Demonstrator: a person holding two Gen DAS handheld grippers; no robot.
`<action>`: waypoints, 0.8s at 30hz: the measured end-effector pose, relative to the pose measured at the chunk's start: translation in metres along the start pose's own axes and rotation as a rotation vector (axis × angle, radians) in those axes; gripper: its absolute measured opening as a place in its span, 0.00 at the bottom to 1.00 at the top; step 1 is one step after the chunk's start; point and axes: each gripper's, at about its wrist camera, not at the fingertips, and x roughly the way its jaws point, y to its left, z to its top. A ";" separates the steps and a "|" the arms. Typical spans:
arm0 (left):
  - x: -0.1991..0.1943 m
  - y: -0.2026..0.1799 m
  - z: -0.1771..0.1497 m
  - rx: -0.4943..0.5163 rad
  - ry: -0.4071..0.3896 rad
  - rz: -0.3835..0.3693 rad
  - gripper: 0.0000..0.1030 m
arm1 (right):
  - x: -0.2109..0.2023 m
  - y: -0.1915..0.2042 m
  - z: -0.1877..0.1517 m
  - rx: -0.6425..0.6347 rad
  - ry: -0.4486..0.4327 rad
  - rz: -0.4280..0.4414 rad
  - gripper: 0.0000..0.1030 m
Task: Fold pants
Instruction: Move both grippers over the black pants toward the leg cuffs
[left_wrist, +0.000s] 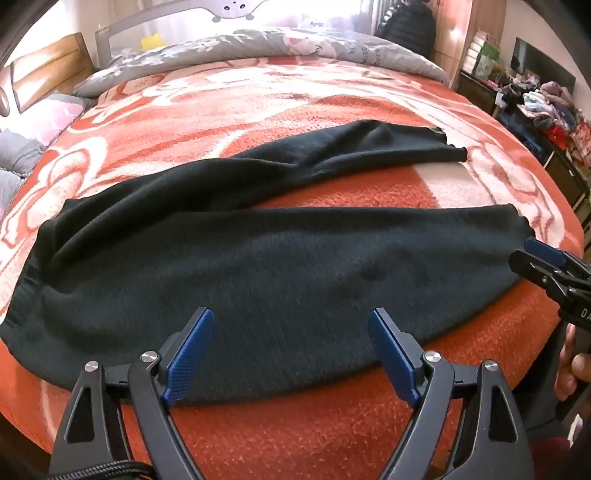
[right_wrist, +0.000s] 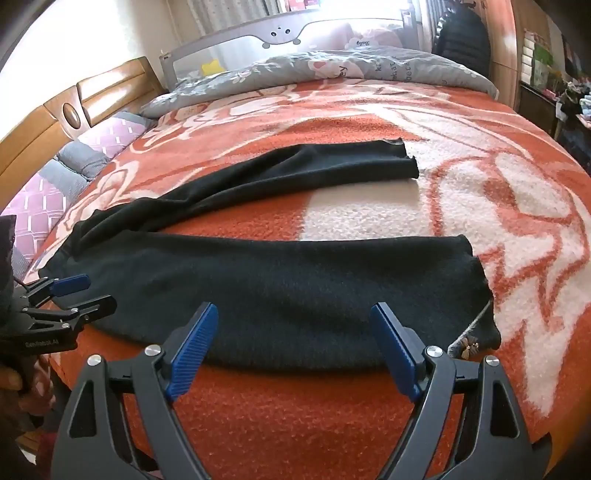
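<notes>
Black pants (left_wrist: 258, 266) lie spread flat on a bed covered by an orange-and-white blanket (left_wrist: 314, 435), waistband to the left and the two legs running rightward, parted in a narrow V with bare blanket between them. Left claw (left_wrist: 291, 354): jaws spread wide, poised over the near edge of the nearer leg toward the waistband end, nothing between its blue pads (left_wrist: 190, 354). Right claw (right_wrist: 295, 350): jaws likewise spread wide, above the near edge of the same leg toward its cuff (right_wrist: 484, 295), gripping nothing. Whether either claw touches the cloth cannot be told. A grey floral quilt (right_wrist: 332, 70) lies along the far side of the bed. At far right, a shelf piled with clothes (left_wrist: 546, 107).
</notes>
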 end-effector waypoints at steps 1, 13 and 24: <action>0.000 0.001 0.001 -0.001 0.001 -0.001 0.83 | 0.001 0.000 0.001 0.000 0.002 0.001 0.82; 0.008 0.007 0.017 0.006 0.010 0.008 0.83 | 0.004 -0.004 0.004 0.017 0.018 0.004 0.82; 0.018 0.007 0.030 0.005 0.022 0.001 0.83 | 0.009 -0.010 0.009 0.015 0.000 -0.001 0.82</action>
